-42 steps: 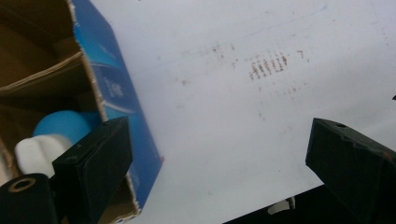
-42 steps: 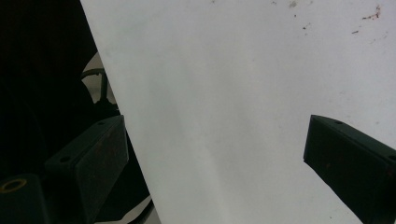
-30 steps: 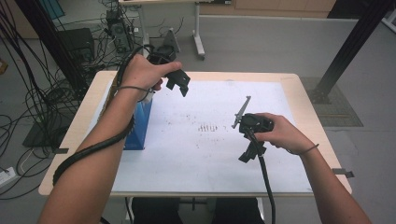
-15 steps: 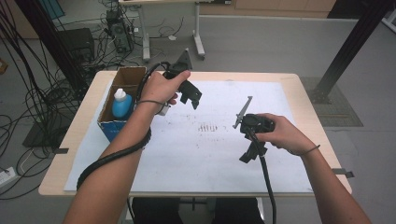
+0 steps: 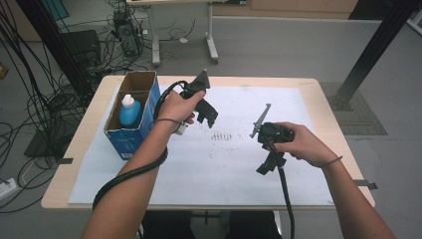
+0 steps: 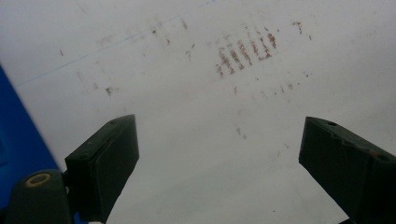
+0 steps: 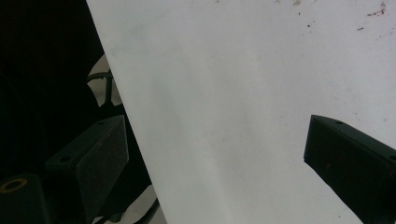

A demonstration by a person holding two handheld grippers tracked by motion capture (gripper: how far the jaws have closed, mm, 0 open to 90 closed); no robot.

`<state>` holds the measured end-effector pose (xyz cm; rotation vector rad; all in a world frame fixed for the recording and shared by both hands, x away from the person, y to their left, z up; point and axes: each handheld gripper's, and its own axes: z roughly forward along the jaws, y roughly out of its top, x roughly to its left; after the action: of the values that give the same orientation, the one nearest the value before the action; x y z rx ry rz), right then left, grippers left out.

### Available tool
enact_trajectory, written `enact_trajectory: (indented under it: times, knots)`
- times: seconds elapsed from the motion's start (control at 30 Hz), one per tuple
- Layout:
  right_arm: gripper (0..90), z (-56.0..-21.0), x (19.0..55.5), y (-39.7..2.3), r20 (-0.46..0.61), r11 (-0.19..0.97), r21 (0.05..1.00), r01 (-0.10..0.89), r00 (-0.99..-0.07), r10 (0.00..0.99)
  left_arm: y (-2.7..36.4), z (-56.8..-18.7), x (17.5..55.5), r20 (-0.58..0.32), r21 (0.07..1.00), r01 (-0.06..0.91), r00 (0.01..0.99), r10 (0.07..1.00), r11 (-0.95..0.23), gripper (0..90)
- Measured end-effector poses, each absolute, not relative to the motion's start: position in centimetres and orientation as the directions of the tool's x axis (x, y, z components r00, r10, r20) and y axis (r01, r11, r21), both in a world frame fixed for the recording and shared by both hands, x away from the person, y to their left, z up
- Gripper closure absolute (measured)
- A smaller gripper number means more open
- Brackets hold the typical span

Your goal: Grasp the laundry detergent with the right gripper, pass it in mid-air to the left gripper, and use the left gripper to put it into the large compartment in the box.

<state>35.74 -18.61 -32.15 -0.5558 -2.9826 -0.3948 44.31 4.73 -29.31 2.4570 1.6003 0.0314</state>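
high view: the left gripper point(image 5: 208, 113) hangs over the white sheet point(image 5: 224, 164) just right of the blue cardboard box point(image 5: 130, 133), its jaws pointing down toward a patch of reddish-brown marks point(image 5: 221, 135). left gripper view: the jaws stand wide apart with nothing between them, though they have just been closing a little; the reddish-brown marks lie ahead on bare paper and the blue wall of the box cuts in at the left edge. inside the box stands a blue bottle point(image 5: 129, 110) with a white cap, upright in the nearer compartment, well apart from either gripper. the right gripper point(image 5: 267, 167) rests low near the sheet's middle right, jaws aimed toward the person's side of the table point(image 5: 323, 94); in the right gripper view they are spread wide over empty paper, with the sheet's edge and dark floor beyond. a thin grey strip point(image 5: 260, 120), possibly a ruler or part of that gripper, lies just beyond the right hand point(image 5: 301, 144). a small white object point(image 5: 180, 129) sits under the left hand point(image 5: 179, 105), too hidden to identify. cables trail from both grippers toward the person.
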Motion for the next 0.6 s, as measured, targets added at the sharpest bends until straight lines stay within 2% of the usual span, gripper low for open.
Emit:
enact_trajectory:
  times: [0.6]
  knots:
    - [6.3, -32.4, 35.7, -18.6, 0.132, 0.898, 0.236, 0.372, -0.927, 0.35, 5.3, -34.6, 44.3, -0.091, 0.166, 0.901, 0.419, 0.903, -0.401, 12.2]
